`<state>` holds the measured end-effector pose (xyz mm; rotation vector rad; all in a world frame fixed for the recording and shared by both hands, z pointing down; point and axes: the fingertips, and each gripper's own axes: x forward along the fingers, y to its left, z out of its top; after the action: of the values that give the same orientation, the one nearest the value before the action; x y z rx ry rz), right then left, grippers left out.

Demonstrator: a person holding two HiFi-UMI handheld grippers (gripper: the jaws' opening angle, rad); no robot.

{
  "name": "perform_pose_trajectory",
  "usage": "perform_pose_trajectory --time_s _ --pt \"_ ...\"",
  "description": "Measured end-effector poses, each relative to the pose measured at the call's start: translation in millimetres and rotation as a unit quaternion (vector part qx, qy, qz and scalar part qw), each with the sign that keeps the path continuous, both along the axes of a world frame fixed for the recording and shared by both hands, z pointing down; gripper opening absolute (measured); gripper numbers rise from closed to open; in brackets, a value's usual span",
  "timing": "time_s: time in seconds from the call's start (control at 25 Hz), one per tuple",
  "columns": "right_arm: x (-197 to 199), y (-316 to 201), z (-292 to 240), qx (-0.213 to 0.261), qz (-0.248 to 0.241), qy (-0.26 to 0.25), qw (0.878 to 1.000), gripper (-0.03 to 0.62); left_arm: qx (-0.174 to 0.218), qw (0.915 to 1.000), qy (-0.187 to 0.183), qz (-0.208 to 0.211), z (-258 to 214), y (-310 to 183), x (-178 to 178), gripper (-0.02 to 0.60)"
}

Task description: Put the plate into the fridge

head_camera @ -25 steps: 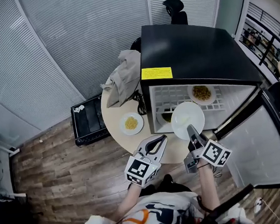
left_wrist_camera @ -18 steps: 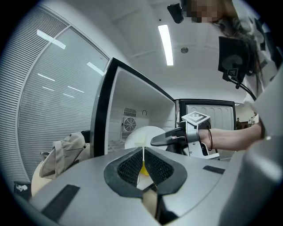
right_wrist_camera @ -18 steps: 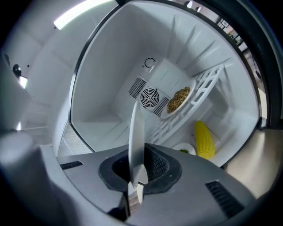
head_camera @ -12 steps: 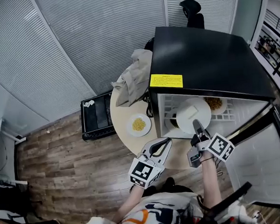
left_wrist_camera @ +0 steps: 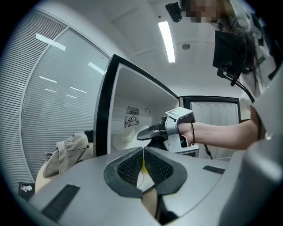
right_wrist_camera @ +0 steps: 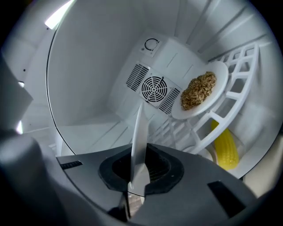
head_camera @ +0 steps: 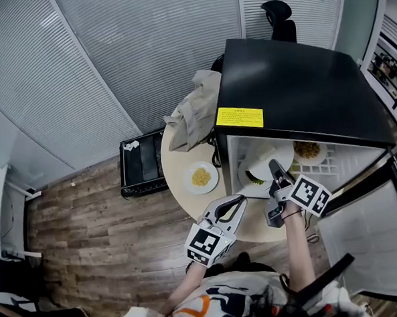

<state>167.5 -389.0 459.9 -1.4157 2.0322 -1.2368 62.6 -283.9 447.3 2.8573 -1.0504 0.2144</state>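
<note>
A white empty plate (head_camera: 271, 158) hangs inside the open black mini fridge (head_camera: 294, 75), just past its front opening. My right gripper (head_camera: 273, 168) is shut on the plate's near rim. The right gripper view shows the plate edge-on (right_wrist_camera: 139, 132) between the pads of the right gripper (right_wrist_camera: 136, 178), pointing at the fridge's back wall and fan grille (right_wrist_camera: 154, 88). My left gripper (head_camera: 235, 203) hovers over the table's near edge, left of the fridge, shut and empty; its pads meet in the left gripper view (left_wrist_camera: 143, 164).
A plate of brown grain food (right_wrist_camera: 201, 90) sits on the white wire shelf (right_wrist_camera: 236, 88), with a yellow corn cob (right_wrist_camera: 225, 150) below. The fridge door (head_camera: 370, 231) stands open at right. On the round table (head_camera: 178, 156) are a plate of yellow food (head_camera: 200, 178) and a beige bag (head_camera: 193, 118).
The right gripper has carried the plate from in front of the fridge opening to inside it. The left gripper has stayed by the table edge.
</note>
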Motion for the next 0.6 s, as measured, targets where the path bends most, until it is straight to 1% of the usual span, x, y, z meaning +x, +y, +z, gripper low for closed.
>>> perform_pose_trajectory --time_s 0.12,0.24,0.32,0.4,0.48,0.6 --pt "-5 -6 0 -0.007 -0.014 0.012 1.0 0.023 -0.002 1.0 -0.004 0.004 1 2 1 0.02" --pt "-9 -11 5 -0.024 -0.033 0.038 0.998 0.025 -0.002 1.0 -0.007 0.003 3 4 0 0.02" --pt "-10 -15 6 -0.029 -0.042 0.048 0.998 0.05 -0.003 1.0 -0.008 0.001 4 4 -2 0.02" --pt "-11 -17 4 -0.021 -0.044 0.054 0.997 0.07 -0.005 0.9999 -0.009 0.0 6 5 -3 0.02" --pt "-10 -18 0 -0.011 -0.042 0.073 0.996 0.093 -0.006 0.9999 -0.011 0.0 7 7 -4 0.02" --pt "-10 -20 -3 -0.003 -0.042 0.112 0.993 0.185 -0.007 0.9999 -0.01 -0.003 7 8 -7 0.02"
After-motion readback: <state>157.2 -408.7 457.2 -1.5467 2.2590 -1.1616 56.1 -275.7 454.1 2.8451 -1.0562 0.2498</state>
